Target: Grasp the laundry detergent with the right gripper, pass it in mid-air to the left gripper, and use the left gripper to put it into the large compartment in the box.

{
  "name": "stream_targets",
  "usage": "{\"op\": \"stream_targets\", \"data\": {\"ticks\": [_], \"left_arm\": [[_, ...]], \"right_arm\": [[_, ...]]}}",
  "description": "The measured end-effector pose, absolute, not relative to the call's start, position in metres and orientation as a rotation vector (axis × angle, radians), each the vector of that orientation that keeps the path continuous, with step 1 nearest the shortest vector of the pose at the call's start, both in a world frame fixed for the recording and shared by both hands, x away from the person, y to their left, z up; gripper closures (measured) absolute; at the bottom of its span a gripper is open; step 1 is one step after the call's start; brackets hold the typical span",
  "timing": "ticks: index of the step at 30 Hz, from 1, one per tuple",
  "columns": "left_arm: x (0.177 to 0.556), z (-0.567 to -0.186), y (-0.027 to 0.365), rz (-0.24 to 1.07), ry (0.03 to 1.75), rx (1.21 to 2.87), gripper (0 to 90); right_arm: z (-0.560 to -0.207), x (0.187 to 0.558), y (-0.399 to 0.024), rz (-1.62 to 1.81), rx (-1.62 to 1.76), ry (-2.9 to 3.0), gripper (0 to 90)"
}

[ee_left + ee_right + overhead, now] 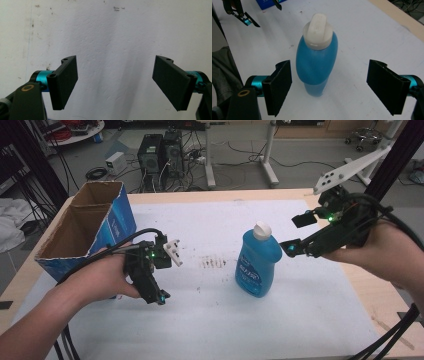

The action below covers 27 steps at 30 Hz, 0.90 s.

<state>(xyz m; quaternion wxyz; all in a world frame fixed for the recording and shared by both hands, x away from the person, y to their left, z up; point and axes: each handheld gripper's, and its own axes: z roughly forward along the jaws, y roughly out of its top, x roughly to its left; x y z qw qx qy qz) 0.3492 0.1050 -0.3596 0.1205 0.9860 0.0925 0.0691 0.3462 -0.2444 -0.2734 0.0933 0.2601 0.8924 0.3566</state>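
Note:
A blue bottle [257, 262] with a white flip cap stands upright near the middle of the white-covered table. My right gripper [297, 234] hovers just right of it at cap height, open, jaws apart from the bottle. In the right gripper view the bottle [315, 60] stands between and beyond the two open jaws of the right gripper [329, 90], untouched. My left gripper [157, 292] is held left of the bottle and points down at the table. In its own view the left gripper [115, 85] stands open over bare white cover, nothing between the jaws.
An open cardboard box [85, 227] with blue printed sides sits at the table's left edge, behind my left hand. Brown marks [214, 262] stain the white cover [210, 325] left of the bottle. Computers and cables lie on the floor beyond the table.

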Motion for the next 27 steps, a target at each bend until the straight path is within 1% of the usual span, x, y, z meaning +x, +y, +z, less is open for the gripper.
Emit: {"op": "stream_targets", "data": {"ticks": [8, 27], "left_arm": [[0.349, -0.360, 0.104, 0.199, 0.267, 2.881, 20.6], [0.349, -0.359, 0.105, 0.203, 0.278, 2.877, 20.6]], "right_arm": [[-0.295, 0.337, -0.236, 1.053, 0.804, 2.640, 19.8], [-0.343, 0.333, -0.206, 0.981, 0.872, 2.634, 19.7]]}}
